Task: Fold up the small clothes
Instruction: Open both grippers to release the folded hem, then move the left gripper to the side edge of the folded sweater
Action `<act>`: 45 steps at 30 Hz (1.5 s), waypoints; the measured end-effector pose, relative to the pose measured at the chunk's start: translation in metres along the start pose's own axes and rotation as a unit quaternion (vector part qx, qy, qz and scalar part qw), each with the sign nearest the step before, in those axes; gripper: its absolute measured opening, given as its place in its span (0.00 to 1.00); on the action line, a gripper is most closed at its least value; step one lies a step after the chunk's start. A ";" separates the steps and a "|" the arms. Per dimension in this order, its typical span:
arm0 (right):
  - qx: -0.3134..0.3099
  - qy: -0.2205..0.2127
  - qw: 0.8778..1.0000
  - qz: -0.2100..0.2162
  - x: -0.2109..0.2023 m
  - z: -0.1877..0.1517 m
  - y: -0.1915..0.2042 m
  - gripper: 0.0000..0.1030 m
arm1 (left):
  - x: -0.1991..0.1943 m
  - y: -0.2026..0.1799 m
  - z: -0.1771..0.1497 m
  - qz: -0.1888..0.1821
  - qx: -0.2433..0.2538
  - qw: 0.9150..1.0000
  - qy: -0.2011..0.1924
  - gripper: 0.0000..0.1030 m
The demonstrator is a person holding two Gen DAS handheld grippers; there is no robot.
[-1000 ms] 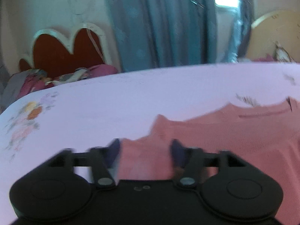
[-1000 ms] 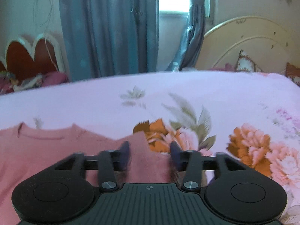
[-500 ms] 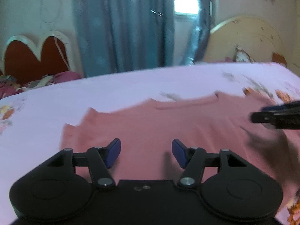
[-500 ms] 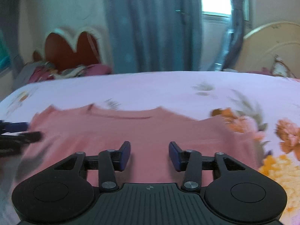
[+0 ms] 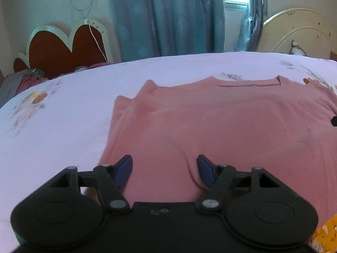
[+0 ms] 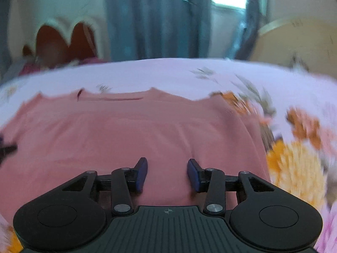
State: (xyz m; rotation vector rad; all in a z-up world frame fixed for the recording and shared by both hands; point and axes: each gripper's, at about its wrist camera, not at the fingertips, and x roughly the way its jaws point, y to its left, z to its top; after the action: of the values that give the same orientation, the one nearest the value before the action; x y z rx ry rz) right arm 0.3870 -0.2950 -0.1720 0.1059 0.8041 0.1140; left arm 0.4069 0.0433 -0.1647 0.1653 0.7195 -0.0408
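A pink knit top (image 5: 221, 126) lies flat on the bed, neckline at the far side, its left sleeve folded in over the body. It also fills the right wrist view (image 6: 130, 130). My left gripper (image 5: 164, 169) is open and empty over the garment's near left part. My right gripper (image 6: 167, 174) is open and empty over the near right part. A black tip of the right gripper (image 5: 333, 121) shows at the right edge of the left wrist view.
The bed has a pale pink floral sheet (image 5: 63, 113). Beyond it stand a red heart-shaped headboard (image 5: 63, 44), blue curtains (image 5: 168, 16) and a cream round headboard (image 5: 299, 31). Clothes are heaped at the far left (image 5: 25, 80).
Both grippers have swung from the sleeve ends inward and back toward the garment's near edge. The left sleeve now lies folded in over the body. Both grippers stay open.
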 end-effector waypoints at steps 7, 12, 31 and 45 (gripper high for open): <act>-0.031 0.002 0.998 -0.054 -0.009 -0.016 -0.014 0.40 | -0.010 -0.003 -0.004 0.006 0.007 1.000 0.001 0.64; -0.024 -0.009 0.997 -0.066 -0.028 -0.016 -0.019 0.40 | -0.024 -0.006 0.003 0.007 0.003 1.000 -0.003 0.58; -0.020 0.016 0.994 -0.109 -0.056 -0.044 -0.022 0.40 | -0.030 -0.025 -0.009 -0.021 -0.024 0.999 0.019 0.73; 0.001 0.007 0.994 -0.110 -0.080 -0.036 0.006 0.40 | -0.046 -0.006 -0.014 -0.037 -0.015 0.999 0.020 0.66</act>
State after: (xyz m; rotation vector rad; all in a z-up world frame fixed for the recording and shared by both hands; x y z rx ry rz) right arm 0.3053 -0.2985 -0.1387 0.0174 0.8254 -0.0936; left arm 0.3628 0.0391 -0.1459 0.1113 0.7664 -0.0977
